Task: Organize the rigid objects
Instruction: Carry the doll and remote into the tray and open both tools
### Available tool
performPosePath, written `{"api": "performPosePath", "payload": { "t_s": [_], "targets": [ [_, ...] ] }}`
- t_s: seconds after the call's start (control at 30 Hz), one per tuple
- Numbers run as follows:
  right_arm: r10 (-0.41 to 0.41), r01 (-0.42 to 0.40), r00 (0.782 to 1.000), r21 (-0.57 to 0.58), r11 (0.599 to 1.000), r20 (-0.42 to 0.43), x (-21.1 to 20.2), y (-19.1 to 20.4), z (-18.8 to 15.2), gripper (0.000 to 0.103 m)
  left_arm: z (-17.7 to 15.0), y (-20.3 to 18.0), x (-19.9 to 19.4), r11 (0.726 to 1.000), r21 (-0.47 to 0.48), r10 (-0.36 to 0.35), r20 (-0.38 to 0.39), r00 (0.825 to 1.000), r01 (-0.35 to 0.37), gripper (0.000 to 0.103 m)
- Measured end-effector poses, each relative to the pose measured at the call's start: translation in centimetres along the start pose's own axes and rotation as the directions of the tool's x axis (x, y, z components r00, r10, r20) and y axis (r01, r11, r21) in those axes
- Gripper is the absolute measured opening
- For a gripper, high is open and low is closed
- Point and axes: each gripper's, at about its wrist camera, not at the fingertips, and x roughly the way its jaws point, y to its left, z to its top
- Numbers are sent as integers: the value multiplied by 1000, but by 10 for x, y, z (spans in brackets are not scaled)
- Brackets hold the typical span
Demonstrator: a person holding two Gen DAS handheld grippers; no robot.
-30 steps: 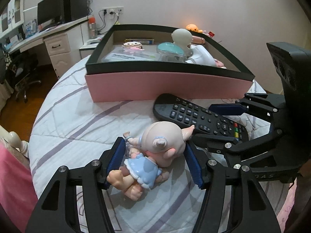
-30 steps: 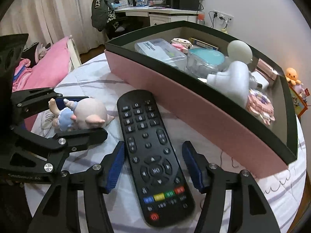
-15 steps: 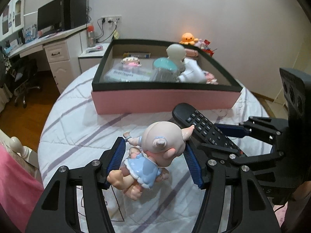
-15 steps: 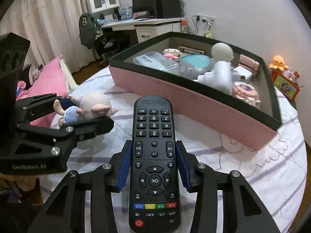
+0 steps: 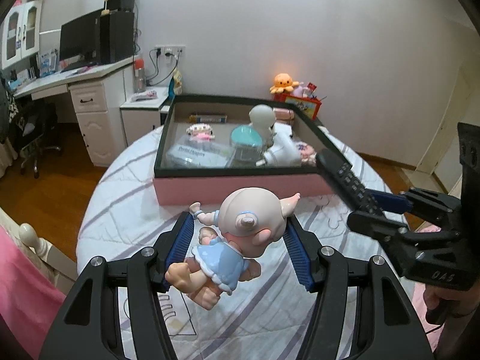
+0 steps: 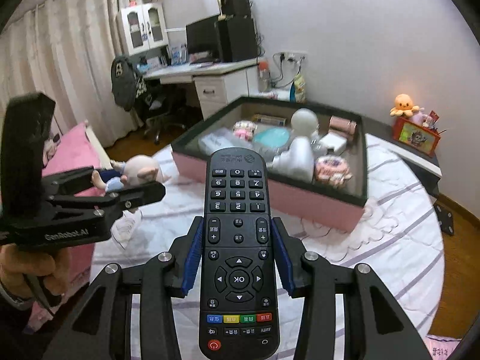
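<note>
1. Pink box (image 5: 240, 184) with a dark rim sits on the striped bed (image 5: 126, 210). It already holds a jar, a white toy, a clear case and other small things, so part of the tidy-up looks done.
2. 2 things are not in the box yet: the doll (image 5: 237, 234) and the remote (image 6: 238, 240).
3. Left claw (image 5: 240, 249) is partly closed and holds the doll by its head, between the blue pads, up off the bed, near the box front.
4. Right claw (image 6: 237, 258) is squeezed narrow on the remote's sides. The remote points at the box, in the air.
5. Both still need to go in, I think.
</note>
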Motion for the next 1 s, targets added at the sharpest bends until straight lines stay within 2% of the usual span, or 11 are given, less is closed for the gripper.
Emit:
{"api": "performPosePath", "payload": {
  "t_s": [0.23, 0.5, 0.7, 1.0],
  "targets": [
    [-30, 29, 995, 15, 999, 92, -20, -10, 34, 45, 36, 0, -8, 1000, 19, -6, 75, 997, 4, 62],
    [-64, 57, 987, 47, 997, 150, -9, -37, 84, 45, 90, 9, 17, 1000, 24, 3, 123, 992, -6, 62],
    [-87, 71, 988, 128, 989, 130, 25, -67, 107, 45, 122, 13, 53, 999, 32, 13, 118, 993, -17, 62],
    [-127, 120, 992, 213, 970, 21, 89, -110, 107, 45, 143, 15, 123, 999, 34, 18, 46, 999, -19, 62]
  ]
}}
